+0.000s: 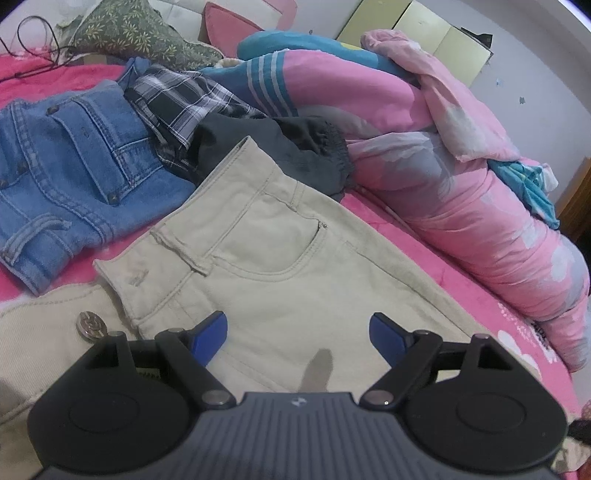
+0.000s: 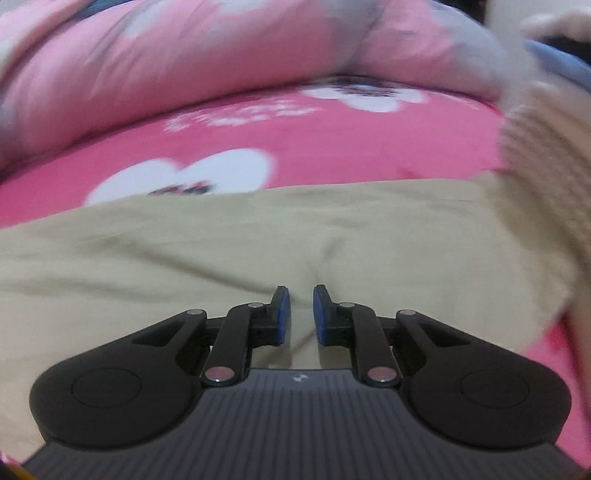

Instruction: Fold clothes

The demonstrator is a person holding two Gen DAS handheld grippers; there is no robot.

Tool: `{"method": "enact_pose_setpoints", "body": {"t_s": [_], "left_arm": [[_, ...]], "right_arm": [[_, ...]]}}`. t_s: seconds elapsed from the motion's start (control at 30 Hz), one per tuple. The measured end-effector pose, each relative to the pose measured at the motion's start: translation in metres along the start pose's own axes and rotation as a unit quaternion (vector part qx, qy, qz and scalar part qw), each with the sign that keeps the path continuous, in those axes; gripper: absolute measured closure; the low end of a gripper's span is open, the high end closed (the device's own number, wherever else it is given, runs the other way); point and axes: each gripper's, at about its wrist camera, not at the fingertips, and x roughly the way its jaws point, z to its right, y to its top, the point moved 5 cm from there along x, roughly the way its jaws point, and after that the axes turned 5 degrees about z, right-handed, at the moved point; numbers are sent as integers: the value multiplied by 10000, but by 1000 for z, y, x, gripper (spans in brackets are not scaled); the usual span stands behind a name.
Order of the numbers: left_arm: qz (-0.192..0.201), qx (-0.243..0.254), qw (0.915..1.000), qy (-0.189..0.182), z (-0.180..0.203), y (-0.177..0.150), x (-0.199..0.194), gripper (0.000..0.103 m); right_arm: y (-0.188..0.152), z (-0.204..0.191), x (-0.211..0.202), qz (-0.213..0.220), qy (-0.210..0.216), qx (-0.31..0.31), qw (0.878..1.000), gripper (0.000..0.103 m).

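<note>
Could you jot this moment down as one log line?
task: fold clothes | left gripper: open over beige trousers | right gripper: nearly closed, empty | jeans: aside

I was operating in a home bedroom. The work surface was a bed (image 1: 424,258) covered by a bright pink sheet printed with white hearts. A rolled pink floral quilt (image 1: 480,206) lay along its far side, with a green flowered pillow (image 1: 129,33) and a pink cushion (image 1: 236,18) near the head. Everyday clothing lay on the sheet: beige trousers (image 1: 258,258), blue jeans (image 1: 74,162), a plaid shirt (image 1: 177,96). A plain wall (image 1: 535,74) stood behind.
</note>
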Motion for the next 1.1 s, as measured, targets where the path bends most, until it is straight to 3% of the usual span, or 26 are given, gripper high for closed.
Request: {"method": "enact_pose_setpoints", "body": {"t_s": [0.03,0.13,0.23,0.3,0.4,0.43,0.47,0.5,0.6,0.67,0.7,0.77,0.8,0.9,0.93,0.97,1.03,1.1], "left_arm": [[12,34,10000,23,1,-1,1,15],[39,138,9999,89,3,-2,3,13],[66,242,9996,155,6,-4,5,13],[85,311,9993,199,8,-5,6,12],[112,415,9987,265,10,-6,8,12],[120,444,9985,284,11,-7,8,12],[121,452,9985,289,11,-7,9,12],[123,460,9984,295,11,-7,9,12],[128,485,9983,311,12,-7,9,12],[132,501,9981,322,12,-7,9,12],[134,509,9981,327,13,-7,9,12],[137,525,9980,338,13,-8,9,12],[139,533,9979,343,13,-8,9,11],[144,557,9977,359,14,-8,10,11],[146,565,9976,366,14,-8,10,11],[145,575,9975,374,14,-9,10,11],[150,577,9975,369,14,-8,10,11],[155,580,9975,364,14,-8,10,11]], "right_arm": [[4,-8,-3,59,183,-103,9998,85],[13,-53,-8,165,1295,-494,9902,85],[16,-72,17,153,1635,-913,9822,85],[20,-52,49,19,1105,-905,9897,86],[43,8,76,242,628,58,9977,97],[49,24,78,362,180,167,9990,89],[54,37,77,440,-314,128,9985,89],[55,45,72,463,-397,102,9981,89],[41,39,40,344,674,77,9971,89],[21,24,24,100,1514,-95,9884,90],[13,23,25,-24,1612,-204,9867,90],[10,40,41,-121,1368,-145,9904,93],[17,58,54,-47,1102,127,9938,102],[37,115,69,191,-220,855,9959,102],[38,121,66,200,-435,848,9952,100],[37,120,59,203,-397,795,9958,95],[29,103,39,236,425,567,9972,96],[11,99,32,100,423,-3,9991,93]]}}
